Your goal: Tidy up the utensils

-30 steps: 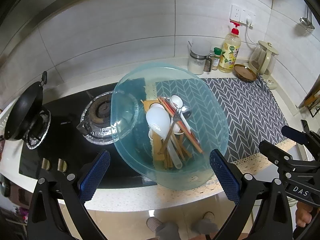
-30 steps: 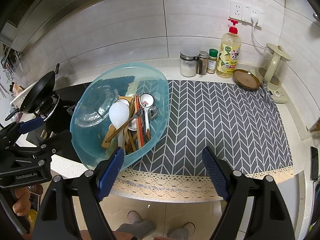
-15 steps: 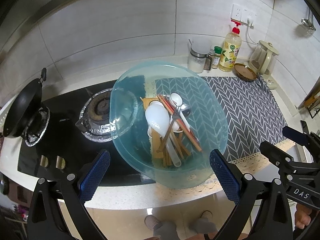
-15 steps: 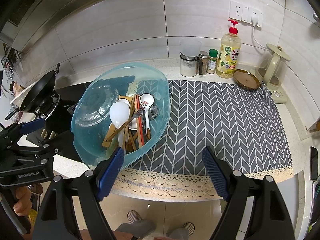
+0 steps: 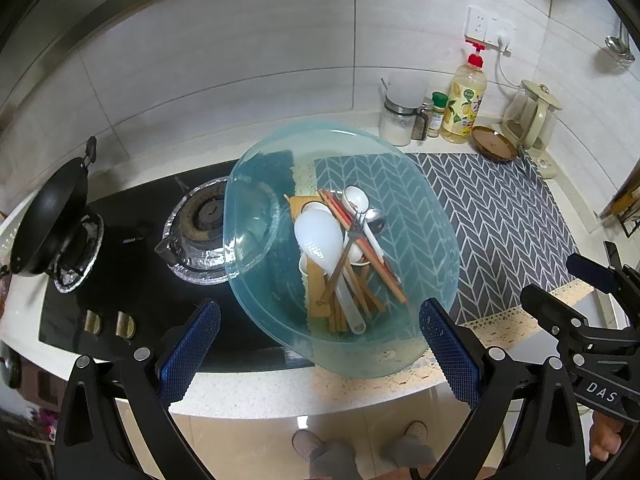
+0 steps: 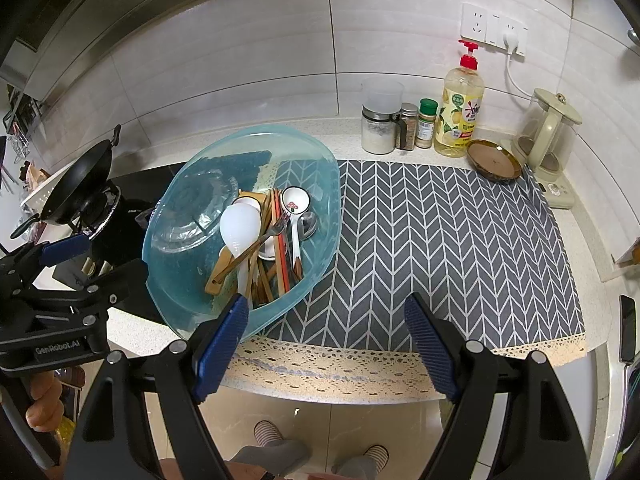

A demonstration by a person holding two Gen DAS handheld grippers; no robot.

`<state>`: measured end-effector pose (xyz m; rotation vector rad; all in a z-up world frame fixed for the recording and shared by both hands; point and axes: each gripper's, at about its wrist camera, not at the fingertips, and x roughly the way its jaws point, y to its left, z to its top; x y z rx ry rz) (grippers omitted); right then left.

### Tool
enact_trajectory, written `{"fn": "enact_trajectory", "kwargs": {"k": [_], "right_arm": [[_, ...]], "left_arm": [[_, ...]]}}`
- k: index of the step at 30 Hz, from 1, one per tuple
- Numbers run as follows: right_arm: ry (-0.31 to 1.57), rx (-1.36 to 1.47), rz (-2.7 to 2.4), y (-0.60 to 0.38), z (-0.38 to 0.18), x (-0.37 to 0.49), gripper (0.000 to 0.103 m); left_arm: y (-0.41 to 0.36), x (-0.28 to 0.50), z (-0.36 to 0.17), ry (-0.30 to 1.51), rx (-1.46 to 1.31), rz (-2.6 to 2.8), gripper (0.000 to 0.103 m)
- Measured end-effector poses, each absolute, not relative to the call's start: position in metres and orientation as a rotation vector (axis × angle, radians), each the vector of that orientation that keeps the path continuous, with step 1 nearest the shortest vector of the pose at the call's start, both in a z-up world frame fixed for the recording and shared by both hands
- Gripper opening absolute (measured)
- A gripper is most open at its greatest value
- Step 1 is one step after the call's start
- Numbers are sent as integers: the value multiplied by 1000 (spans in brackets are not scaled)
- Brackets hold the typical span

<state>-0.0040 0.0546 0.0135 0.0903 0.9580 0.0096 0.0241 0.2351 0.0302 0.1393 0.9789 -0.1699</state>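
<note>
A clear blue plastic basin (image 5: 420, 208) (image 6: 320, 184) rests tilted on the counter edge between the stove and the mat. It holds a pile of utensils: a white rice paddle (image 5: 318, 238) (image 6: 239, 226), a white ceramic spoon (image 5: 356, 200) (image 6: 295, 202), a metal fork (image 5: 352, 236), a metal spoon (image 6: 309, 224), red chopsticks (image 5: 366, 244) and wooden pieces (image 5: 316, 296). My left gripper (image 5: 316, 344) is open and empty, held over the basin's near rim. My right gripper (image 6: 324, 340) is open and empty, above the mat's lace edge.
A grey herringbone mat (image 6: 440, 240) covers the counter right of the basin. At the back stand jars (image 6: 378, 130), a soap bottle (image 6: 460, 108), a brown dish (image 6: 494, 158) and a kettle (image 6: 550, 132). A black stove (image 5: 132, 248) with a wok (image 5: 52, 224) lies left.
The left gripper's view has drifted slightly back and right. The basin and utensils have not moved. Both grippers stay open.
</note>
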Motion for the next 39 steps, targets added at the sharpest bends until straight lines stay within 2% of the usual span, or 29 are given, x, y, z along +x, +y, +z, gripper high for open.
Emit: {"fn": "enact_trajectory", "kwargs": {"k": [39], "right_arm": [[964,87,21,52,11,3,78]], "left_arm": [[228,28,28,965,204,-133,99]]}}
